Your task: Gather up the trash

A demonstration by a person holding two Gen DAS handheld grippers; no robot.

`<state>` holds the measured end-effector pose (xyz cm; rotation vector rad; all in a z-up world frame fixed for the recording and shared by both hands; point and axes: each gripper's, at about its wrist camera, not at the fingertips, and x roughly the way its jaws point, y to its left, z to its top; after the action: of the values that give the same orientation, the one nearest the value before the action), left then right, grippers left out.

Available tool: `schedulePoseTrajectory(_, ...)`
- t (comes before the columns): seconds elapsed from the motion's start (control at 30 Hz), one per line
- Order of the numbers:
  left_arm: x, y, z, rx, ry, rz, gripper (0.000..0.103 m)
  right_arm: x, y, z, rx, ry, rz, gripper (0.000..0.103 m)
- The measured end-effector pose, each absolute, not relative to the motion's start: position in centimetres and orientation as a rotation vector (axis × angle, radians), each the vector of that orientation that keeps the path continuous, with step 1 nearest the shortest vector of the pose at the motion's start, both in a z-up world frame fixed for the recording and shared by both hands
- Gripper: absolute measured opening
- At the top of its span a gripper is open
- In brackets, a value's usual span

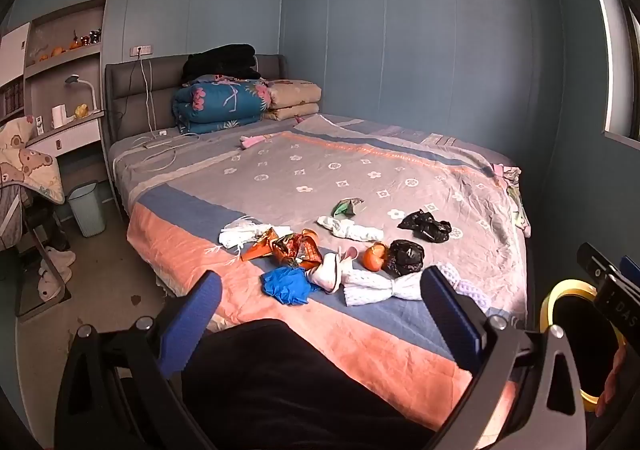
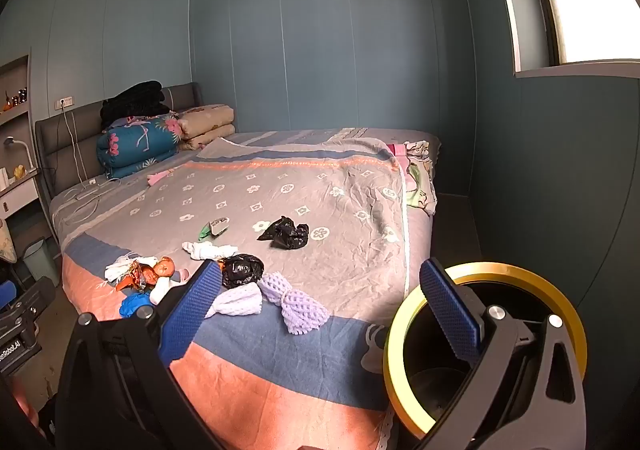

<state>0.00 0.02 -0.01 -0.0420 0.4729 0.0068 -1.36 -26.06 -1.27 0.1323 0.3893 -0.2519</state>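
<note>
Your left gripper (image 1: pixel 320 302) hangs with jaws released and empty above the foot of the bed (image 1: pixel 384 354). Your right gripper (image 2: pixel 320 294) is also spread and empty, beside the yellow-rimmed bin (image 2: pixel 520 274). The trash lies on the bed ahead of both: a crumpled blue glove (image 1: pixel 287 284) nearest the left jaws, a crinkly orange foil wrapper (image 1: pixel 294 248) just beyond, and a glossy black bag (image 1: pixel 404 256) beside the mandarin (image 1: pixel 374 256).
</note>
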Motion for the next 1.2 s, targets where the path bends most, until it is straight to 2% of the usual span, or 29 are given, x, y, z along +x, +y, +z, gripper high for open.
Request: schedulePoseTrajectory(1.2, 0.03, 0.08, 0.05, -0.049, 0.487, 0.008, 0.096, -1.32, -25.87, -1.31, 0.133, 0.393, -0.251, 0.095)
